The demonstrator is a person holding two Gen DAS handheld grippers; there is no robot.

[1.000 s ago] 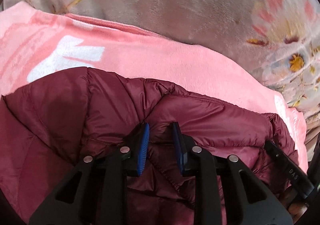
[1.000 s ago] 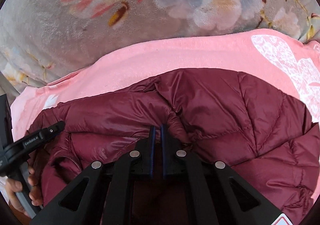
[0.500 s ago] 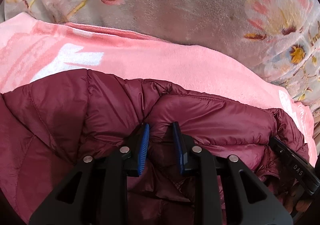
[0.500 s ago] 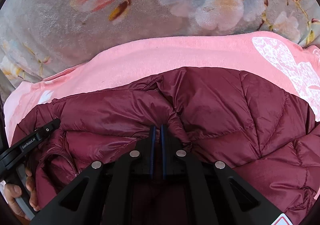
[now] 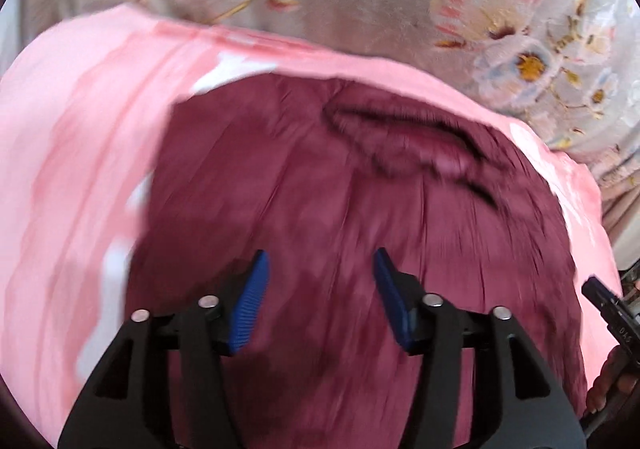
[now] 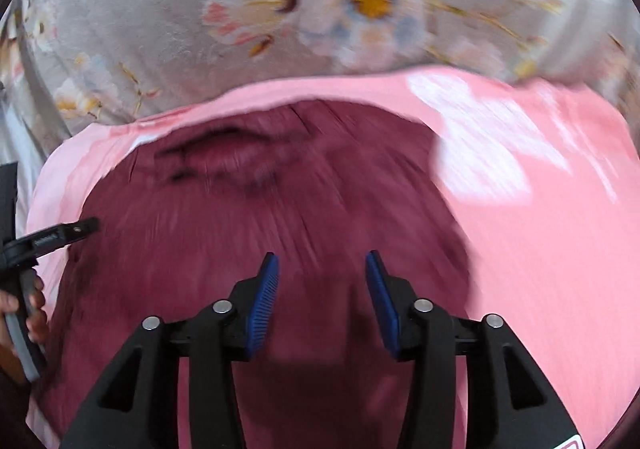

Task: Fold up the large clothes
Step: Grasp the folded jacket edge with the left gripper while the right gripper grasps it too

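A maroon puffer jacket lies on a pink blanket, its collar at the far edge. In the right wrist view the same jacket fills the middle, blurred by motion. My left gripper hovers over the jacket with its jaws opening, and nothing sits between the blue pads. My right gripper likewise has its jaws opening above the fabric, with only air between its pads. Each gripper's tip shows at the edge of the other's view, held by a hand.
The pink blanket with white prints lies on a grey flowered bedspread that fills the far side. More pink blanket shows to the left in the left wrist view and to the right in the right wrist view.
Both grippers have let go of the jacket's collar edge, opened, and pulled back toward me and up. The jacket now lies flat, with its collar far ahead of the fingertips.
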